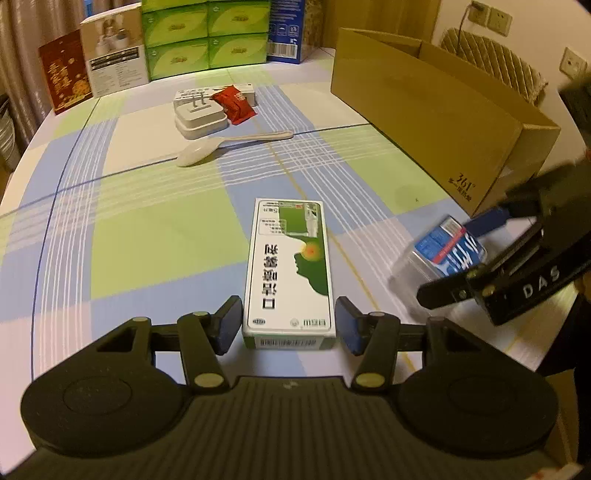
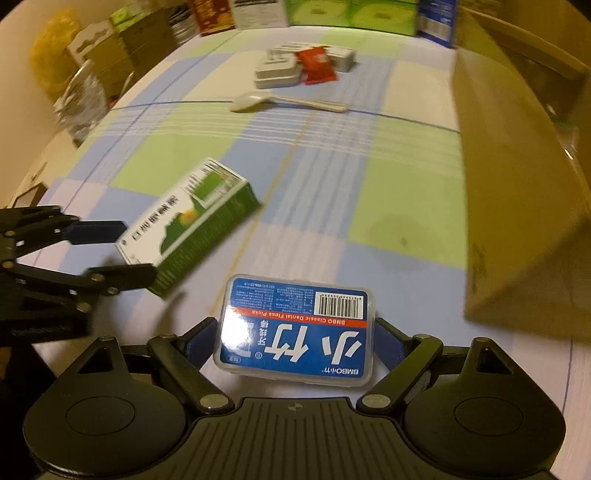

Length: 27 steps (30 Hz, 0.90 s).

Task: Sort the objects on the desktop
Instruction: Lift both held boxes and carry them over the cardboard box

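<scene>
The left gripper (image 1: 289,325) stood spread around the near end of the green box (image 1: 288,266), its pads just beside the sides, on the checked cloth (image 1: 155,236). The right gripper (image 2: 295,345) pinched the floss case (image 2: 295,328) beside the carton (image 2: 517,184). A spoon (image 1: 229,146) lay farther off.

Both black claws (image 1: 289,325) (image 2: 295,341) carry blue pads and brass-coloured pivot screws.

Worktop (image 1: 155,236): rounded edge, covered in blue, green and white plaid cloth. Beige curtain (image 1: 26,44) at far left. Cream wall (image 1: 535,11) at far right, bearing sockets (image 1: 498,20). Wicker chair back (image 1: 491,62) beneath. Warm indoor lighting.
</scene>
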### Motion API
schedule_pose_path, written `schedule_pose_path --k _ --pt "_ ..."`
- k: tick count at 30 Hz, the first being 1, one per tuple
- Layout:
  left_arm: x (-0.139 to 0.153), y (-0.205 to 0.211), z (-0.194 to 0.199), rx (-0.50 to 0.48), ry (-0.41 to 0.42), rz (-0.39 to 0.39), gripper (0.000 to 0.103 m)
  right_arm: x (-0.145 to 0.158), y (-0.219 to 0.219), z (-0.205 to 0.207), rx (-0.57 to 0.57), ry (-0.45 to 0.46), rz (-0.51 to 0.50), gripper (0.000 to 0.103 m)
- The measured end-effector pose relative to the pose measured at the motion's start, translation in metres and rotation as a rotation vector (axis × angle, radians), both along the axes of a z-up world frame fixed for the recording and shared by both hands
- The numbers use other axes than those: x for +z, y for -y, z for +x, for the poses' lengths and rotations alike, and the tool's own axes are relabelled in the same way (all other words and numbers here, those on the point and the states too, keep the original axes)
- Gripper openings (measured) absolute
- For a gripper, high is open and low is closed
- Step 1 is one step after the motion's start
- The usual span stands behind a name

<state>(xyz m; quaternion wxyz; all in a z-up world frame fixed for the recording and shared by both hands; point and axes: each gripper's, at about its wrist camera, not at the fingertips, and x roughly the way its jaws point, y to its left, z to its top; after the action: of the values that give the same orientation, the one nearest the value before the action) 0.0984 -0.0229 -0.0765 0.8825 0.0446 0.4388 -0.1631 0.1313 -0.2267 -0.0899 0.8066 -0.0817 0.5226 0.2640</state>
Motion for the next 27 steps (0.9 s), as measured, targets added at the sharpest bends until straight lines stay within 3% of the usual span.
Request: schedule_pose_path --k 4,10,13,20,27 --pt "0.004 0.002 -0.008 0.001 0.019 0.015 0.051 -0.003 0.011 -0.013 -0.042 0.062 0.023 0.094" --pt "0.005 0.008 -0.007 0.001 0.041 0.030 0.056 -0.013 0.010 -0.021 -0.049 0.118 0.030 0.095" --pt "0.001 0.010 -0.002 0.002 0.049 0.034 0.061 -0.014 0.009 -0.025 -0.025 0.155 0.034 0.085" --pt "-0.013 0.018 0.021 -0.017 0.033 0.051 0.061 -0.015 0.016 -0.016 -0.071 0.172 0.056 0.085" --pt "-0.024 0.024 0.035 -0.001 0.022 0.074 0.051 -0.015 0.020 -0.014 -0.073 0.177 0.069 0.084"
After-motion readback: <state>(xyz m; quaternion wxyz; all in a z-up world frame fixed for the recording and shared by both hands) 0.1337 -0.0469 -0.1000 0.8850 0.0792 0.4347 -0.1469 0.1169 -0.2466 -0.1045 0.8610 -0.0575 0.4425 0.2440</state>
